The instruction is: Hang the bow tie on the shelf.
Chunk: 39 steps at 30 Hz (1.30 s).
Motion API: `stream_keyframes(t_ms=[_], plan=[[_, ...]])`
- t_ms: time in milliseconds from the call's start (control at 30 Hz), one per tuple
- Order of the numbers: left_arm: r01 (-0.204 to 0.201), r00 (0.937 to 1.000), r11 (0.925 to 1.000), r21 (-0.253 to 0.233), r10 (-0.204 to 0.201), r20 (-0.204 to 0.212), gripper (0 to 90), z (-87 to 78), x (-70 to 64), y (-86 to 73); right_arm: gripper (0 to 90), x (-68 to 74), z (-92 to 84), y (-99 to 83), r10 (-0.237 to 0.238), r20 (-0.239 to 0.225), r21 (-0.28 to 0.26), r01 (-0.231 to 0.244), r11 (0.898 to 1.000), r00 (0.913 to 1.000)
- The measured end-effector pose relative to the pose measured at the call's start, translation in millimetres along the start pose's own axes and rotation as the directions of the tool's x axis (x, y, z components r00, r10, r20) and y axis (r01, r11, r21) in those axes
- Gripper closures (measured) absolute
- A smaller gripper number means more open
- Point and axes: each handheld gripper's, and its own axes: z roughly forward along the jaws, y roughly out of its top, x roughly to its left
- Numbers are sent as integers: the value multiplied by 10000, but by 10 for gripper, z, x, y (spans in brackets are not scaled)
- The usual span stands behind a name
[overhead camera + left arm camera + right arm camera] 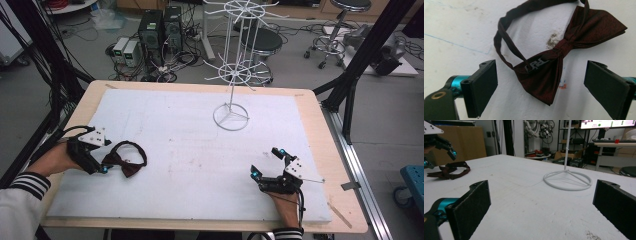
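While left claw hangs apart over the bow tie, w/ 1 wing between, pinch near the knot; right claw apart, idle.

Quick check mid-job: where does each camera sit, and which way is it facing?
High view: above the person's side, looking forward and down on the table; both forearms and grippers show.
Left gripper view: rides the left gripper, looking down at the bow tie between open jaws.
Right gripper view: rides the right gripper, looking level across at the white wire stand.
All share the bow tie.
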Motion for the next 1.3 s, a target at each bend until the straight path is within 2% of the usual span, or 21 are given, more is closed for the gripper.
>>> stream_keyframes(t_ms=[100, 133, 533, 633, 767, 900, 933, 967, 1000, 1300], plan=[[-192, 9998, 9994, 296, 189, 98, 173, 52, 1, 4, 7, 0, 0, 0, 5, 1, -3, -5, 10000, 10000], [-273, 9996, 9986, 451, 269, 102, 224, 58, 6, 7, 7, 0, 0, 0, 7, 3, -8, -7, 10000, 10000], [-116, 9998, 9980, 628, 107, 155, 352, 96, 39, -9, 7, -2, -1, 0, 22, 18, -13, -22, 10000, 10000], [-70, 9997, 9973, 728, 54, 229, 451, 105, 46, -15, 7, -3, -2, 0, 22, 11, -6, -22, 10000, 10000], [62, 9994, 9956, 936, -95, 343, 513, 118, 47, -10, 7, -2, -1, 0, 25, 22, -12, -25, 10000, 10000], [219, 9993, 9945, 1020, -250, 292, 680, 119, 32, 8, 7, -2, -1, 0, 27, 16, -12, -27, 10000, 10000], [256, 9992, 9936, 1097, -286, 261, 680, 117, 26, 15, 7, -2, -1, 0, 27, 16, -12, -27, 10000, 10000], [344, 9992, 9921, 1209, -363, 136, 759, 113, 17, 26, 7, -4, -2, 1, 21, 3, -5, -21, 10000, 10000], [344, 9992, 9921, 1209, -363, 136, 779, 113, 17, 26, 7, -4, 0, 0, 12, 23, -16, -12, 10000, 10000], [572, 9983, 9895, 1327, -581, 29, 800, 109, 7, 43, 7, -5, -2, 0, 28, 2, -10, -28, 10000, 10000]])
